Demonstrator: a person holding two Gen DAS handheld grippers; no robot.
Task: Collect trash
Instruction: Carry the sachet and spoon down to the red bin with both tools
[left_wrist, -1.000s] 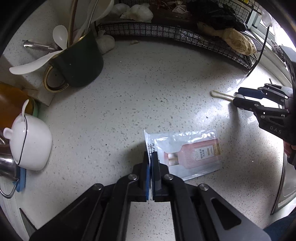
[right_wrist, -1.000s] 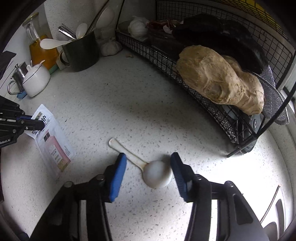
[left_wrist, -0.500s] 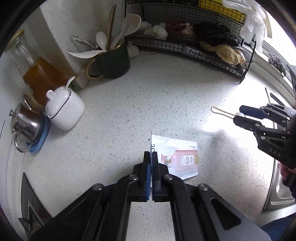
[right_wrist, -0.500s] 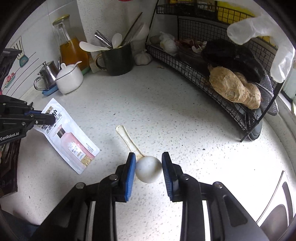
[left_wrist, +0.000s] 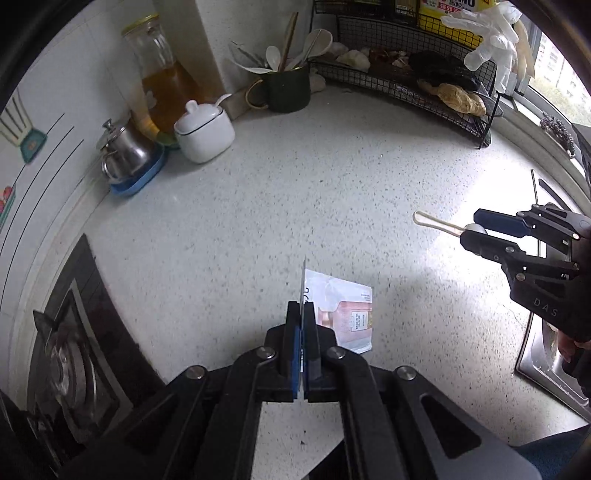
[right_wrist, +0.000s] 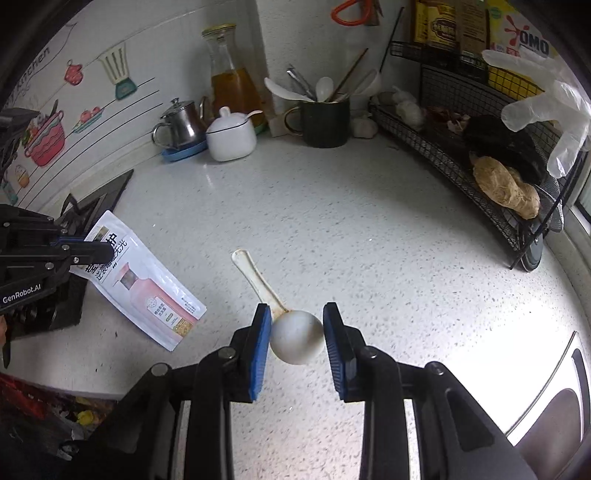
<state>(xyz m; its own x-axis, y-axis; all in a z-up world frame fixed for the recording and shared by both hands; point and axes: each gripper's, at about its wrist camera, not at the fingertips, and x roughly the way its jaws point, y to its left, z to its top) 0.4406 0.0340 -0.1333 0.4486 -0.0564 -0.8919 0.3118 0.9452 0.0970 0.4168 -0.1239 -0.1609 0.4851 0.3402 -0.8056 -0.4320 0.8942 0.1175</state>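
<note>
Our left hand-held gripper (left_wrist: 302, 314) is pressed together on one packet (left_wrist: 345, 314). Our right hand-held gripper (right_wrist: 295, 326), partly spread, pinches one spoon (right_wrist: 291, 334) above the surface (right_wrist: 332, 229)

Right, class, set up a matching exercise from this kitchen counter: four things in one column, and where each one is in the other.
1. white spoon
2. printed pouch
3. steel teapot
4. utensils

A. on a blue saucer
B. in the dark green mug
C. in the left hand-held gripper
D. in the right hand-held gripper

Pairs: 1-D, 2-C, 3-A, 4-B
</note>
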